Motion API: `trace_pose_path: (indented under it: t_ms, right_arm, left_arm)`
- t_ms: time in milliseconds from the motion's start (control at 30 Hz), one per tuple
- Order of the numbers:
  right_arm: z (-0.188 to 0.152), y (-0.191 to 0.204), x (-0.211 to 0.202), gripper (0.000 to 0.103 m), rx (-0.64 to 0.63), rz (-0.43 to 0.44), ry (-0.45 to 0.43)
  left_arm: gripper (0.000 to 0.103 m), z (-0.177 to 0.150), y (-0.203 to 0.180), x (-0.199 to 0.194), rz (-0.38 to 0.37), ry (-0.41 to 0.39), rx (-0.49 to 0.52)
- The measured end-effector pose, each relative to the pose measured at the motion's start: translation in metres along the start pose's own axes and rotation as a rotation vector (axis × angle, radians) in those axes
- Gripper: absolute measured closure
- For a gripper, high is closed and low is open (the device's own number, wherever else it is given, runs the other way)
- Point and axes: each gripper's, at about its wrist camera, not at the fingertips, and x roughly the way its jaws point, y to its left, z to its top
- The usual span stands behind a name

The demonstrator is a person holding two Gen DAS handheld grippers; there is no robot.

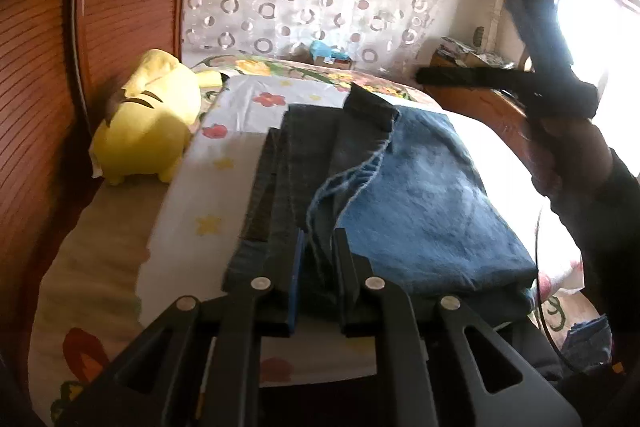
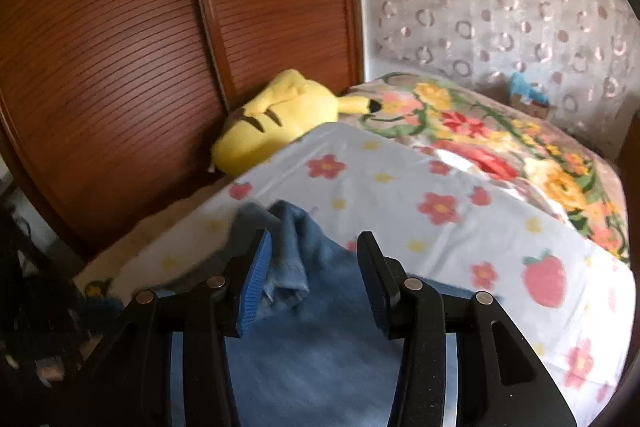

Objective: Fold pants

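Blue denim pants (image 1: 416, 203) lie folded on the bed, with a darker inside-out strip along their left edge. My left gripper (image 1: 320, 247) is shut on a raised fold of the pants at their near edge. My right gripper (image 2: 314, 263) is open, and the pants (image 2: 312, 339) lie under and between its fingers, untouched by the pads. In the left wrist view the right gripper (image 1: 472, 39) is held high at the right, open, in a hand.
A yellow plush toy (image 1: 148, 131) lies at the bed's left side against a wooden louvred wardrobe (image 2: 120, 47). A white flowered sheet (image 2: 440, 219) covers the bed, over a bright floral blanket (image 2: 500, 147). A wooden nightstand (image 1: 472, 95) stands at the far right.
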Motion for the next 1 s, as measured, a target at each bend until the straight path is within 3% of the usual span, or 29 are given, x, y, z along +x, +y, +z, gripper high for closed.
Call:
trace_pose_path:
  t_ms: [167,233,533,700,767,867,1000]
  right_arm:
    - [-0.031,-0.023,-0.019,0.055,0.008,-0.078,0.02]
    - [-0.049,-0.033,-0.023,0.044,0.03,-0.1,0.03]
    - [-0.116,-0.056,-0.02,0.04,0.13,-0.166,0.082]
    - [-0.133,-0.056,-0.015,0.029,0.162,-0.163,0.082]
    - [-0.137,-0.055,-0.012,0.028,0.165,-0.168,0.085]
    - [-0.14,-0.052,-0.013,0.028,0.167,-0.167,0.071]
    - [-0.142,-0.05,-0.013,0.028,0.162,-0.174,0.061]
  left_arm:
    - [0.09,0.008,-0.005,-0.003,-0.006,-0.016,0.024]
    - [0.09,0.012,-0.009,-0.001,-0.015,-0.017,0.035]
    - [0.09,0.033,-0.042,0.019,-0.048,-0.014,0.102]
    - [0.09,0.043,-0.05,0.038,-0.037,0.008,0.126]
    - [0.088,0.047,-0.051,0.046,-0.025,0.017,0.134]
    - [0.076,0.05,-0.053,0.053,-0.027,0.028,0.151]
    - [0.075,0.052,-0.061,0.067,-0.009,0.063,0.204]
